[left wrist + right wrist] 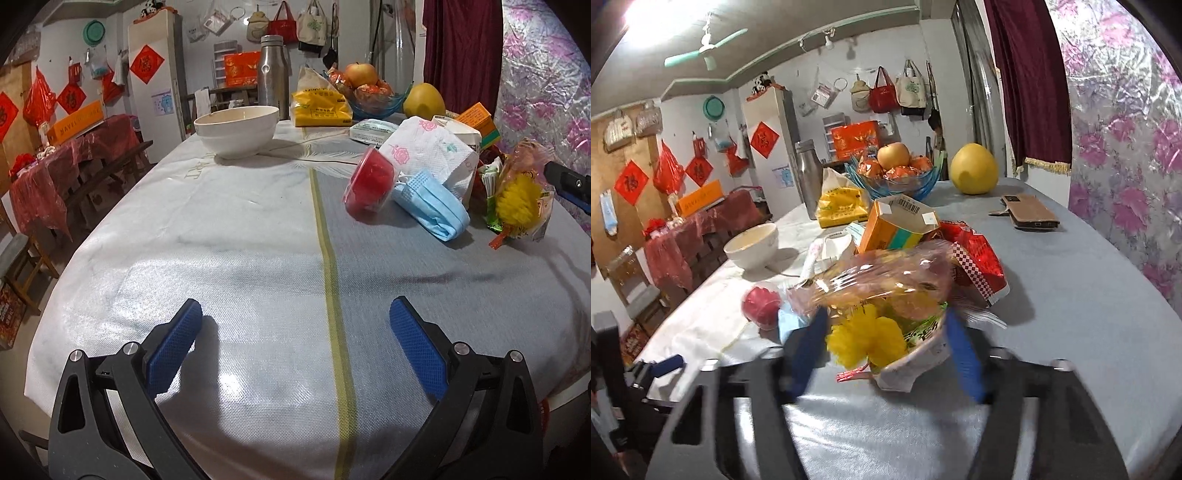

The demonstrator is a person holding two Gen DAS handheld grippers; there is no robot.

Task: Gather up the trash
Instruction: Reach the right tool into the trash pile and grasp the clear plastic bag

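A pile of trash lies on the cloth-covered table point(229, 229). My right gripper point(886, 339) has its blue fingers pressed against both sides of a clear snack wrapper point(879, 288) with a yellow print, at the pile's near edge. That wrapper point(517, 195) also shows at the right of the left wrist view, with one right finger point(565, 181) beside it. Around it lie a blue face mask point(432, 210), a red plastic cup point(369, 184) on its side, crumpled floral tissue point(428, 147), an orange box point(890, 229) and a red wrapper point(979, 258). My left gripper point(295, 332) hangs open over bare cloth, holding nothing.
A white bowl point(236, 129), a steel flask point(273, 74), a yellow tissue pack point(319, 107), a blue fruit bowl point(897, 181) and a pomelo point(973, 170) stand further back. A brown phone case point(1030, 214) lies at the right. A wall covered in floral foil point(1126, 184) borders the table.
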